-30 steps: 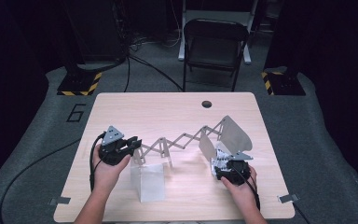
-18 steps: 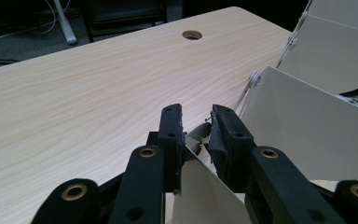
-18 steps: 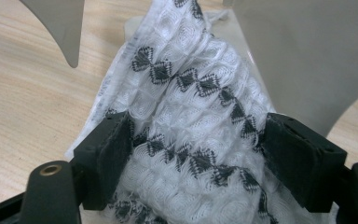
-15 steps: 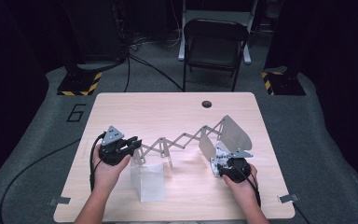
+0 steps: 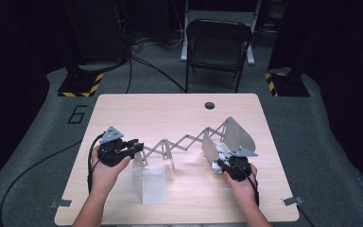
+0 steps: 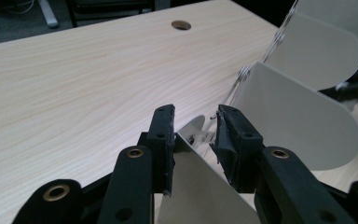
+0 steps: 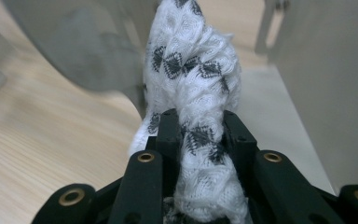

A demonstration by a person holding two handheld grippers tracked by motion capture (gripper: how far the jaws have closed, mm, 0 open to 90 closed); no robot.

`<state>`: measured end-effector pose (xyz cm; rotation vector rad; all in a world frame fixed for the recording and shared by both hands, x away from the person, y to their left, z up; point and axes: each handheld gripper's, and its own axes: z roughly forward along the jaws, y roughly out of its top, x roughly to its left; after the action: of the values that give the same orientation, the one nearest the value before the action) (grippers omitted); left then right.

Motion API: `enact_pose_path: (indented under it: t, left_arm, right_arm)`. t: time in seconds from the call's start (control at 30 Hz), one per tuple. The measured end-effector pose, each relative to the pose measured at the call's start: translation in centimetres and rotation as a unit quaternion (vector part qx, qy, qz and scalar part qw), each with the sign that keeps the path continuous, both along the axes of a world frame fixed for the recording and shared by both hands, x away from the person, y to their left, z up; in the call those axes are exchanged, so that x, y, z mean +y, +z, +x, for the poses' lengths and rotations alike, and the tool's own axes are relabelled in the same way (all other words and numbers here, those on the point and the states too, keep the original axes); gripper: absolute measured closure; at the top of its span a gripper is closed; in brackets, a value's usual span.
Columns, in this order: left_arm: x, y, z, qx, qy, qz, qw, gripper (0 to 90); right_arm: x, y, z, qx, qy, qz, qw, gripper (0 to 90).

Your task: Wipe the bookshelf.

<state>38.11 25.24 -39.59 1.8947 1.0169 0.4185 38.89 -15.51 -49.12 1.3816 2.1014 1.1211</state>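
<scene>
Closed right gripper [image 7: 200, 126] onto white, black-patterned cloth roll [image 7: 193, 84], long axis along jaws, pointing away; left gripper [image 6: 196, 135] half-open.

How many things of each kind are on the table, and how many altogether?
Folding metal rack with grey panels: 1
White cloth with black pattern: 1
Tongs, left tongs and right tongs: 2
Total: 4
</scene>
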Motion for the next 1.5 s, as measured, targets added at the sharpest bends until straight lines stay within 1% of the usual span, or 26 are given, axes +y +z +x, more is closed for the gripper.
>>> enact_pose_path:
  t: [0.13,0.17,0.23,0.27,0.3,0.37,0.4,0.47,0.5,0.63,0.7,0.77,0.8,0.83,0.93,1.0,1.07,1.1,1.13,1.17,1.23,1.27,1.37,1.4,1.47,1.5]
  left_arm:
    - [0.2,-0.2,0.1,0.002,0.002,-0.019,0.9998,68.5]
    - [0.2,-0.2,0.1,0.002,0.002,-0.019,0.9998,68.4]
    - [0.2,-0.3,0.1,0.002,0.004,-0.025,0.9997,68.6]
    - [0.1,-0.3,0.1,-0.004,0.007,-0.022,0.9997,69.1]
    - [0.1,-0.3,0.1,-0.004,0.007,-0.022,0.9997,69.2]
    - [0.1,-0.4,0.0,-0.005,0.007,-0.021,0.9997,69.2]
    - [0.1,-0.4,0.0,-0.005,0.007,-0.021,0.9997,69.1]
    - [0.1,-0.4,0.0,-0.004,0.008,-0.024,0.9997,69.1]
    - [0.1,-0.4,0.1,-0.005,0.008,-0.023,0.9997,69.2]
    - [-0.1,-0.5,0.1,-0.006,0.010,-0.022,0.9997,69.3]
    - [-0.1,-0.5,0.2,-0.009,0.010,-0.019,0.9997,69.3]
    - [-0.2,-0.5,0.2,-0.011,0.011,-0.015,0.9998,69.0]
    - [-0.2,-0.5,0.2,-0.010,0.012,-0.017,0.9997,69.2]
    - [-0.2,-0.5,0.2,-0.009,0.012,-0.017,0.9997,69.2]
    - [-0.3,-0.5,0.2,-0.012,0.012,-0.016,0.9997,69.4]
    - [-0.3,-0.6,0.2,-0.012,0.012,-0.016,0.9997,69.3]
    - [-0.3,-0.6,0.2,-0.013,0.013,-0.014,0.9997,69.3]
    - [-0.3,-0.6,0.2,-0.012,0.012,-0.013,0.9998,69.3]
    - [-0.3,-0.6,0.2,-0.012,0.012,-0.012,0.9998,69.2]
    - [-0.3,-0.6,0.2,-0.014,0.013,-0.013,0.9997,69.1]
    - [-0.3,-0.6,0.2,-0.013,0.013,-0.012,0.9998,69.1]
    - [-0.3,-0.6,0.2,-0.013,0.013,-0.012,0.9998,69.2]
    - [-0.4,-0.6,0.3,-0.012,0.013,-0.015,0.9997,68.9]
    - [-0.4,-0.6,0.3,-0.012,0.014,-0.015,0.9997,68.9]
    - [-0.4,-0.6,0.3,-0.012,0.013,-0.015,0.9997,69.0]
    - [-0.4,-0.6,0.3,-0.012,0.012,-0.015,0.9997,69.0]
  right_arm:
    - [0.3,2.9,0.0,-0.043,0.015,0.026,0.9986,72.9]
    - [0.3,2.9,0.0,-0.043,0.015,0.026,0.9986,72.9]
    - [0.4,4.2,-0.1,-0.065,0.023,0.030,0.9972,72.8]
    - [0.6,4.9,0.0,-0.079,0.025,0.024,0.9963,72.8]
    - [0.6,4.9,0.0,-0.079,0.025,0.024,0.9963,72.8]
    - [1.0,4.0,1.0,-0.040,0.045,0.015,0.9981,72.9]
    - [1.0,4.0,1.0,-0.040,0.045,0.015,0.9981,72.9]
    - [1.4,2.7,1.3,-0.017,0.057,-0.003,0.9982,73.0]
    - [1.5,1.6,1.4,0.003,0.066,-0.012,0.9977,73.1]
    - [1.4,1.2,1.4,0.014,0.063,-0.006,0.9979,73.1]
    - [1.5,2.2,1.3,0.004,0.069,-0.013,0.9975,73.1]
    - [1.6,3.8,0.8,-0.042,0.072,0.011,0.9964,73.1]
    - [1.6,4.8,0.7,-0.063,0.069,0.015,0.9955,73.1]
    - [1.6,5.6,0.6,-0.077,0.067,0.022,0.9946,73.1]
    - [1.5,6.6,0.6,-0.088,0.070,0.027,0.9933,73.1]
    - [1.6,6.0,0.8,-0.076,0.068,0.019,0.9946,73.1]
    - [1.6,4.7,0.8,-0.054,0.067,0.013,0.9962,73.1]
    - [1.7,3.9,0.8,-0.041,0.066,0.011,0.9970,73.1]
    - [1.8,2.4,0.8,-0.015,0.067,-0.002,0.9977,73.1]
    - [1.8,1.8,0.8,-0.008,0.065,-0.008,0.9978,73.1]
    - [1.9,1.5,0.8,-0.009,0.064,-0.012,0.9978,73.1]
    - [1.8,1.6,0.7,-0.003,0.066,-0.019,0.9976,73.1]
    - [1.6,4.1,0.2,-0.058,0.064,0.003,0.9962,73.1]
    - [1.6,4.1,0.2,-0.058,0.064,0.003,0.9962,73.1]
    - [1.5,5.7,-0.1,-0.091,0.062,0.007,0.9939,73.1]
    - [1.4,6.3,-0.3,-0.093,0.064,0.005,0.9936,73.1]
